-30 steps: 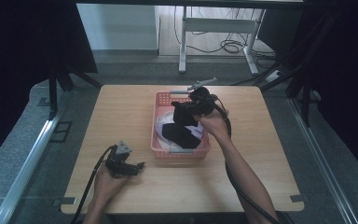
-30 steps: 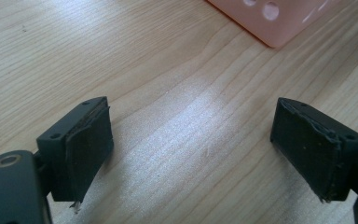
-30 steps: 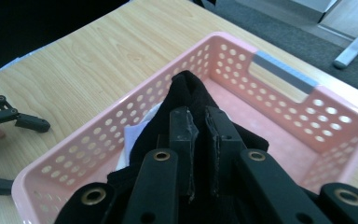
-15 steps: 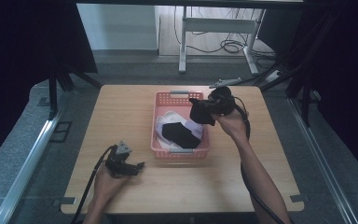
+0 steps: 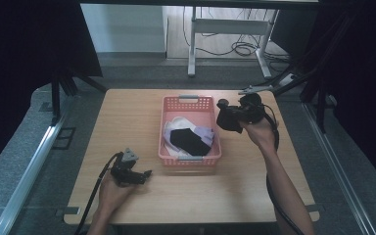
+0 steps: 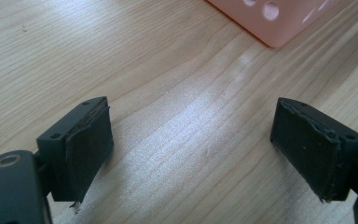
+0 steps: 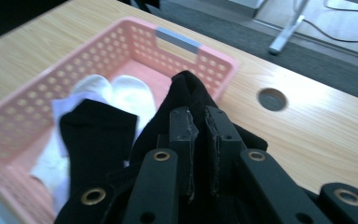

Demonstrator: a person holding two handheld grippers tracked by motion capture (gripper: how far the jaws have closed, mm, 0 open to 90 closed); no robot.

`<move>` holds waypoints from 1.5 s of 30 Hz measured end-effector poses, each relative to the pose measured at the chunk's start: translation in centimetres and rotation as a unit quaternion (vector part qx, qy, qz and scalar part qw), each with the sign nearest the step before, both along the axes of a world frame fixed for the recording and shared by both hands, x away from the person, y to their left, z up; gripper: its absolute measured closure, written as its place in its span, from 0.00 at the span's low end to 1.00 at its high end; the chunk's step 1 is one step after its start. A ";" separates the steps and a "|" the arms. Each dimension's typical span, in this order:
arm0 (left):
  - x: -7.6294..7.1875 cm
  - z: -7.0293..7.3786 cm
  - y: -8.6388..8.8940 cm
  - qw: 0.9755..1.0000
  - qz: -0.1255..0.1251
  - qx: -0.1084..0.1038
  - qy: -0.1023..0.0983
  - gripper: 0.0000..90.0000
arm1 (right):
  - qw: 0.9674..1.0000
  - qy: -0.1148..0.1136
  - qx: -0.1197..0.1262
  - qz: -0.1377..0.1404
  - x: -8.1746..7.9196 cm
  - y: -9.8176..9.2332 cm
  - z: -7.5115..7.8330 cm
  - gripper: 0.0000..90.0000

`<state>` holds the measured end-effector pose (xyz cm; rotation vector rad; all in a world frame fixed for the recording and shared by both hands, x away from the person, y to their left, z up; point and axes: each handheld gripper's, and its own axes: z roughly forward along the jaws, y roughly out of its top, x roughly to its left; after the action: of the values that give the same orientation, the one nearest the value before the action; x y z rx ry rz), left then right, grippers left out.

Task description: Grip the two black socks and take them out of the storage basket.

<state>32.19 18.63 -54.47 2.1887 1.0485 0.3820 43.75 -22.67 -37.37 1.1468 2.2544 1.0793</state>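
Note:
A pink plastic basket (image 5: 187, 102) (image 7: 121, 42) stands on the wooden table and holds white socks (image 7: 112, 91), a black sock (image 5: 190, 140) (image 7: 98, 128) and a pale purple one (image 5: 204, 131). My right gripper (image 5: 227, 117) (image 7: 200, 119) is shut on another black sock (image 5: 225, 120) (image 7: 189, 93), held just right of the basket above the table. My left gripper (image 5: 144, 175) (image 6: 191, 140) rests low over bare wood near the basket's front left corner, its jaws wide apart with nothing between them.
A round cable hole (image 7: 271, 99) is cut in the tabletop beyond the basket. The table's right half (image 5: 254, 171) is bare wood. A white desk frame and cables (image 5: 235, 46) stand on the floor behind the table.
My right gripper has carried the black sock up out of the basket and rightward, to beside the basket's right rim. The left gripper has stayed where it was.

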 end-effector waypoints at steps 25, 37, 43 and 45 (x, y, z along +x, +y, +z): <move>0.0 0.0 0.0 1.000 0.000 0.001 0.000 0.14 | 0.994 0.012 -0.048 -0.093 -1.3 -7.2 -4.7 0.90; 0.0 0.0 0.0 1.000 0.002 -0.002 -0.001 0.14 | 0.992 0.038 -0.055 -0.108 -1.3 -8.3 -9.0 0.90; 0.0 0.0 0.0 1.000 0.003 -0.002 -0.001 0.14 | 0.991 0.052 -0.054 -0.106 -1.4 -8.3 -10.7 0.89; 0.0 0.0 0.0 1.000 0.003 -0.002 -0.001 0.14 | 0.991 0.059 -0.055 -0.108 -1.4 -8.3 -11.4 0.88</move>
<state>32.16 18.58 -54.49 2.1821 1.0532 0.3839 42.35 -30.92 -48.76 1.4021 2.1840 0.8120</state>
